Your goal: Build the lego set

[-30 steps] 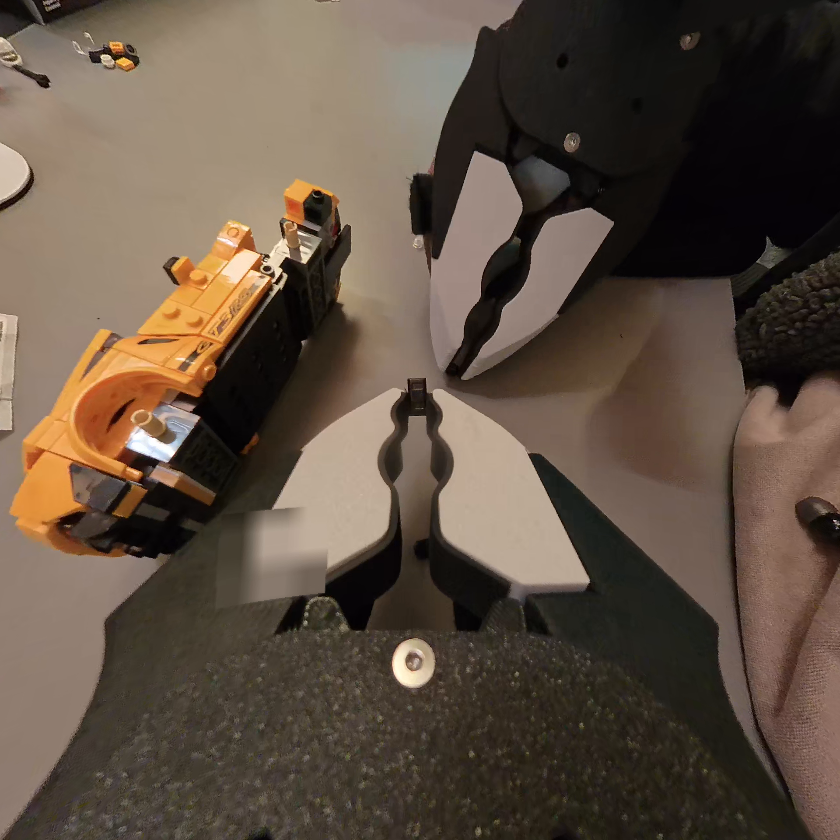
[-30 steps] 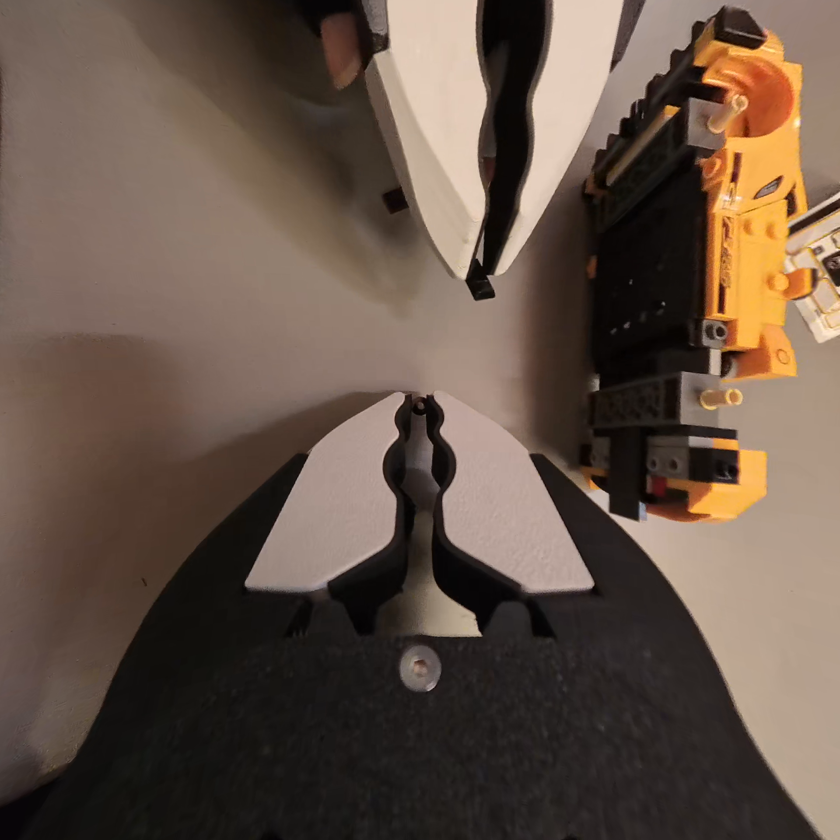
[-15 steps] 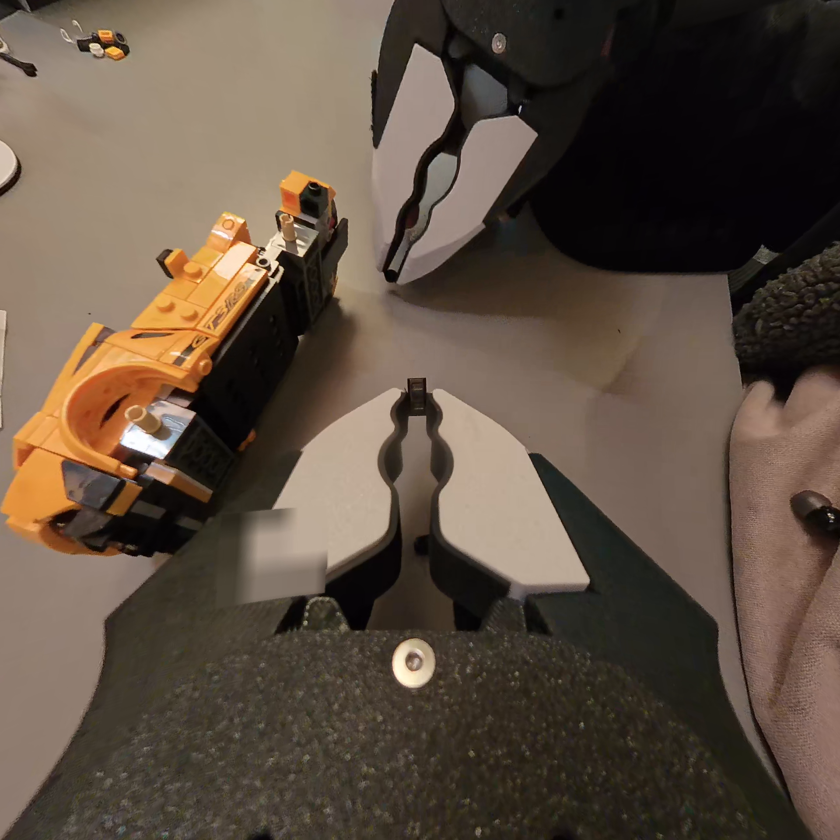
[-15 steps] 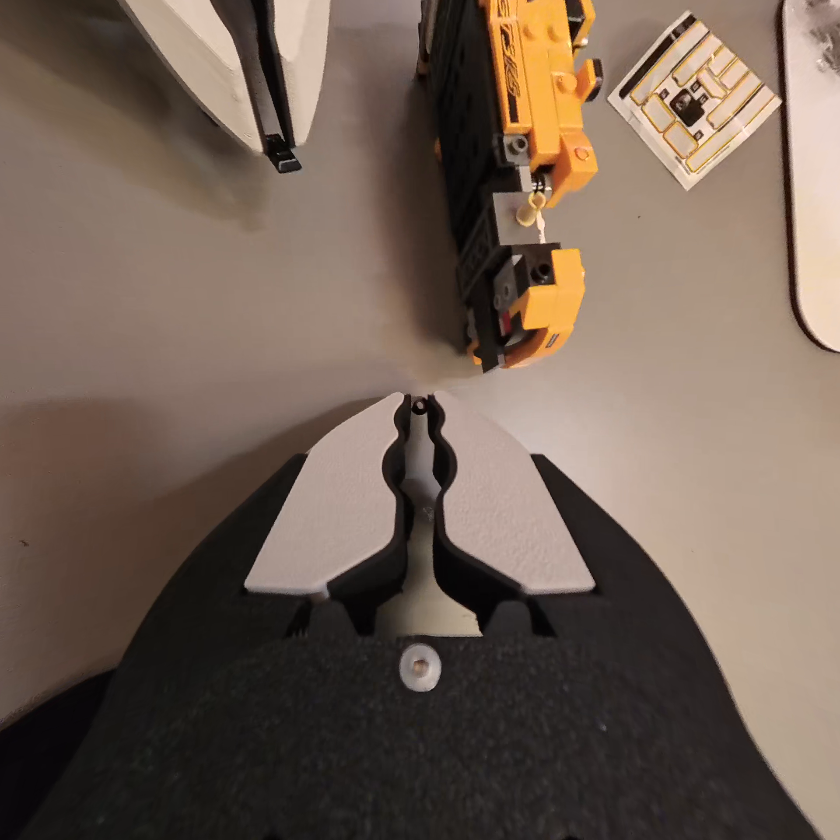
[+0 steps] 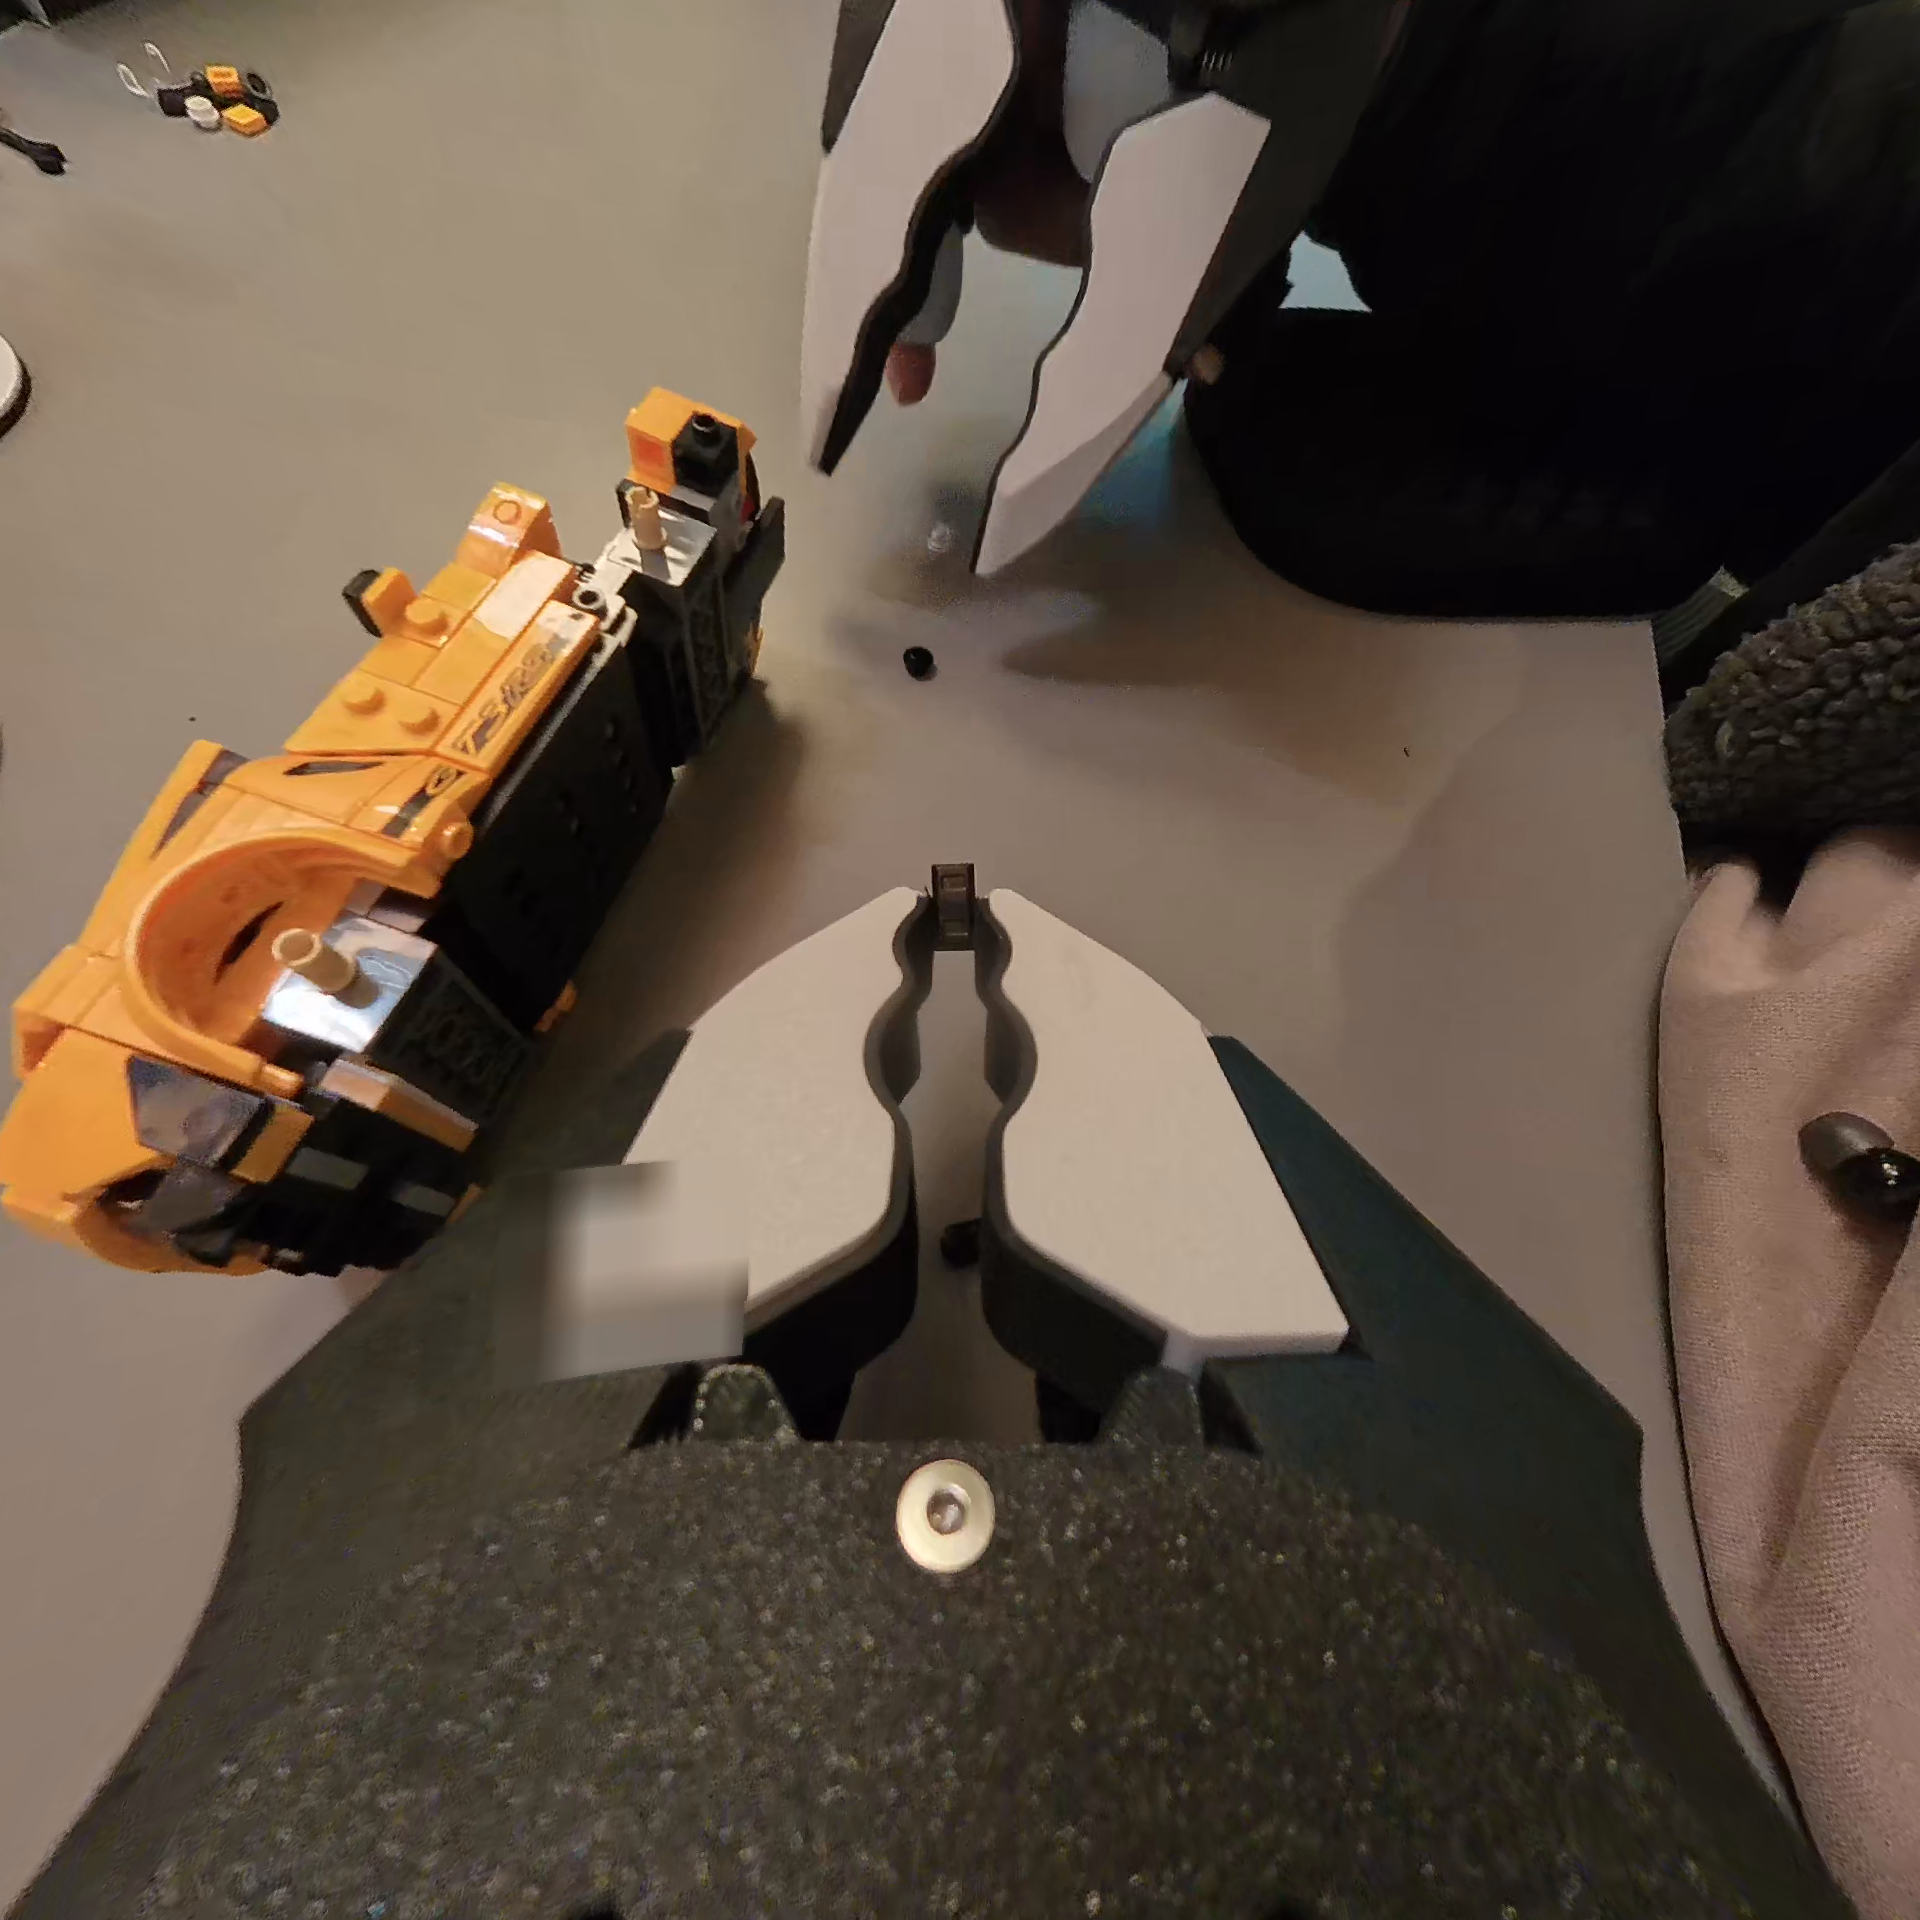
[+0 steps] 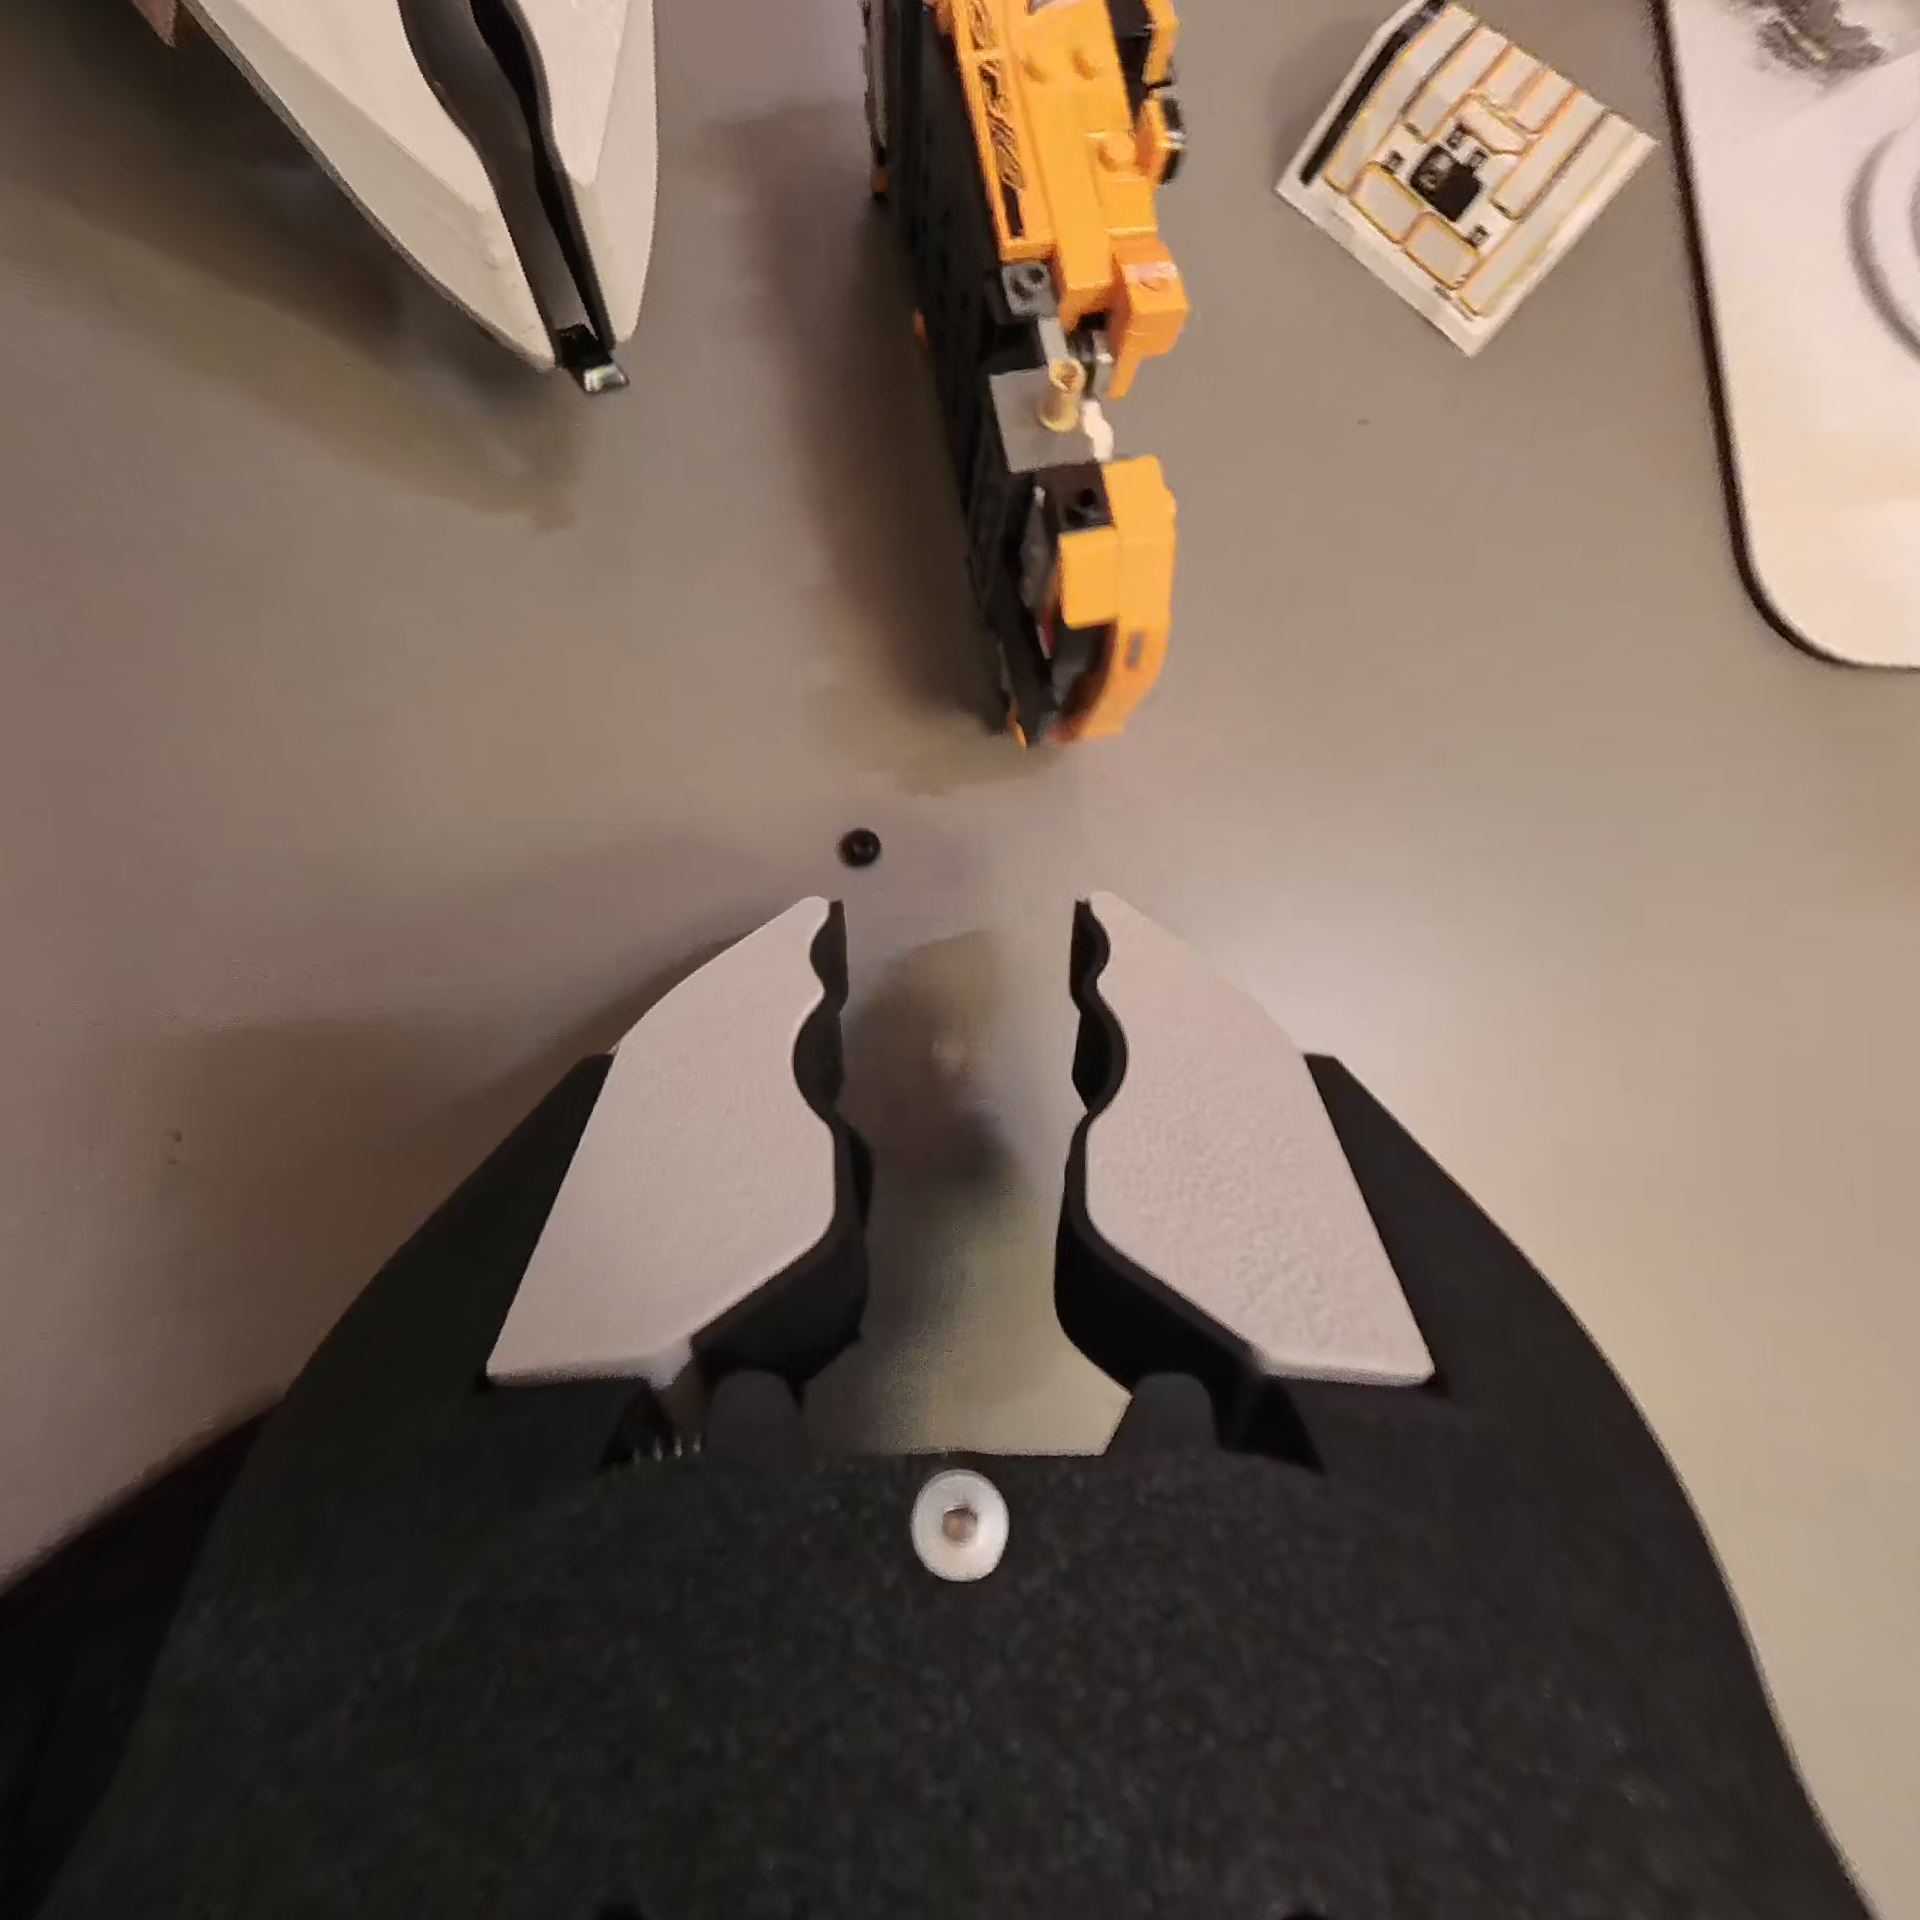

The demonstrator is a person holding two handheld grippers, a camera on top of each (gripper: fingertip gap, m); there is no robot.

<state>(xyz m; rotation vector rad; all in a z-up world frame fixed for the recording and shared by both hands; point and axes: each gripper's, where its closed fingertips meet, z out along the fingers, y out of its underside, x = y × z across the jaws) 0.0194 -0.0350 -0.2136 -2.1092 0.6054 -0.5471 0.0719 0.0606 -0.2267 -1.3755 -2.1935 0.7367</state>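
Note:
An orange and black lego car (image 5: 343, 852) lies on its side on the grey table (image 5: 1195, 790); it also shows in the right wrist view (image 6: 1060, 416). My left gripper (image 5: 953, 896) is shut on a small black lego piece (image 5: 953, 904), held above the table right of the car; it shows too in the right wrist view (image 6: 592, 358). My right gripper (image 6: 956, 914) is open and empty near the car's rear end; it also shows in the left wrist view (image 5: 904, 520). A tiny black round piece (image 6: 860, 846) lies on the table just ahead of its left fingertip, and shows in the left wrist view (image 5: 916, 661).
A sticker sheet (image 6: 1455, 177) and a white tray (image 6: 1829, 343) lie right of the car. Several small loose pieces (image 5: 223, 99) sit at the far left. A beige cloth (image 5: 1808, 1299) and a dark fleece sleeve (image 5: 1808, 707) lie at the right table edge. About 12 cm separates my left fingertips from my right.
My right gripper moved toward the car's rear end, then opened and let go of the tiny black round piece, which now lies on the table. My left gripper kept its piece.

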